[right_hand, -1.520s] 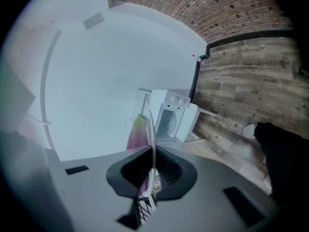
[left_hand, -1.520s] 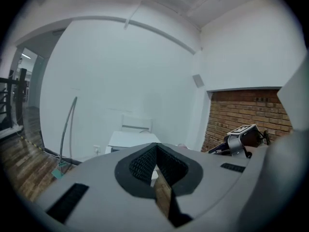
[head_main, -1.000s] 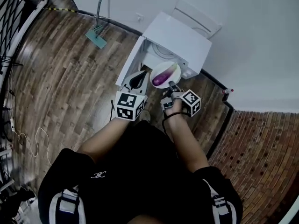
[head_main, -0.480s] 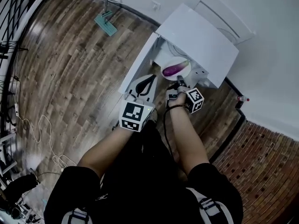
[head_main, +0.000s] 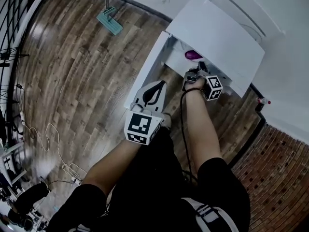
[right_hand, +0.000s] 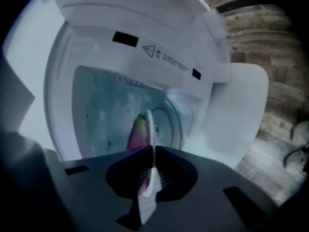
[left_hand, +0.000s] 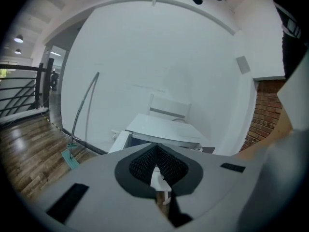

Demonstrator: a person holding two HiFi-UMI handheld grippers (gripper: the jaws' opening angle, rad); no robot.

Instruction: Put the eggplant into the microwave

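A white microwave (head_main: 217, 28) stands on the wood floor with its door (head_main: 145, 76) swung open to the left. My right gripper (head_main: 200, 69) is at the opening, shut on the rim of a white plate (right_hand: 150, 144) seen edge-on. The purple eggplant (head_main: 193, 55) lies on that plate, just inside the cavity (right_hand: 106, 105); in the right gripper view the eggplant (right_hand: 136, 134) shows left of the plate edge. My left gripper (head_main: 153, 92) hangs in front of the door, its jaws together with nothing held. In the left gripper view the microwave (left_hand: 164, 129) lies ahead.
A mop (head_main: 110, 21) leans against the white wall at the back left. A white chair (head_main: 246, 8) stands behind the microwave. A small bottle (head_main: 262, 100) sits by the brick wall (head_main: 280, 168) on the right. Cables (head_main: 53, 149) trail over the floor at the left.
My right gripper has carried the plate with the eggplant down and forward, from in front of the microwave into its opening. The left gripper has sunk lower beside the door.
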